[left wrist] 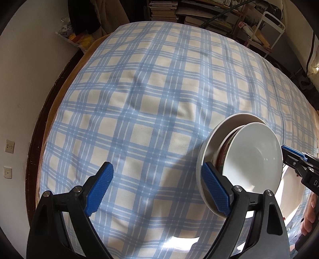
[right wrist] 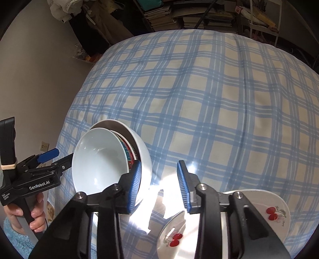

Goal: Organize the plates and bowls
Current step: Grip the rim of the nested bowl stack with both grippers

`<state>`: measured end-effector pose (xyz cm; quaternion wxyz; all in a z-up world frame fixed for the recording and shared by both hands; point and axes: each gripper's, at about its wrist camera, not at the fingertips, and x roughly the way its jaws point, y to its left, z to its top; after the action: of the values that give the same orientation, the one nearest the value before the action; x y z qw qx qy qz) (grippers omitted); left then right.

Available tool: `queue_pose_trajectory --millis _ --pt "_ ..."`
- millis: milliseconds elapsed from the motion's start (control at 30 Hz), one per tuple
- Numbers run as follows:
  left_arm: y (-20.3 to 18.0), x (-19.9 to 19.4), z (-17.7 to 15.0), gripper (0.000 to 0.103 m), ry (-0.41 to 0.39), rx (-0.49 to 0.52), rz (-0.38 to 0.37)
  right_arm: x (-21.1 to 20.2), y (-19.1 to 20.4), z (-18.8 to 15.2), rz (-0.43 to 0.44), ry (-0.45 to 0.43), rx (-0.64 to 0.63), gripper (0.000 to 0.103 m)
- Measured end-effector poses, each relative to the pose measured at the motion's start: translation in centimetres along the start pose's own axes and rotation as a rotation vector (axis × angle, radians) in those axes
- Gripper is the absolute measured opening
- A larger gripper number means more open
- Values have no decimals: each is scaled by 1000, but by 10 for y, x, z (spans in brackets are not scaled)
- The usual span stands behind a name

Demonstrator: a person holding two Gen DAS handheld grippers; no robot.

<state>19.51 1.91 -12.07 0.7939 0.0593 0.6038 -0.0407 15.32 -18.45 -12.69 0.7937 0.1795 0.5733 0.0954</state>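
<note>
A stack of nested bowls stands on the blue checked cloth: a white inner bowl (left wrist: 253, 153) (right wrist: 99, 159), a patterned bowl (right wrist: 129, 157) around it, and a large white outer bowl (left wrist: 207, 143) (right wrist: 144, 151). My left gripper (left wrist: 157, 189) is open and empty, its right finger just beside the outer bowl's rim. My right gripper (right wrist: 159, 185) is open and empty, its left finger close against the outer bowl. A glass plate with red cherries (right wrist: 277, 213) lies under the right gripper.
The checked cloth (left wrist: 151, 95) covers a wide soft surface. A grey wall (left wrist: 24, 79) is on the left. Shelves of books (left wrist: 163, 10) and a white rack (left wrist: 267, 29) stand behind. Bright glare falls on the cloth (right wrist: 169, 191) near the plate.
</note>
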Motion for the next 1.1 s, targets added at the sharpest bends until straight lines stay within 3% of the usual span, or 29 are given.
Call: queue_pose_trajectory --millis 533,800,967,1100 --pt "4 2 0 88 10 -15 -20 8 12 -2 -50 -6 -20 22" --pt "11 9 2 50 42 -81 -204 9 11 -4 -34 1 -2 22" --pt "11 13 3 43 36 -94 -254 8 10 -4 -15 3 10 22" --pt "10 13 3 31 30 -95 -292 8 10 -5 -15 4 15 22"
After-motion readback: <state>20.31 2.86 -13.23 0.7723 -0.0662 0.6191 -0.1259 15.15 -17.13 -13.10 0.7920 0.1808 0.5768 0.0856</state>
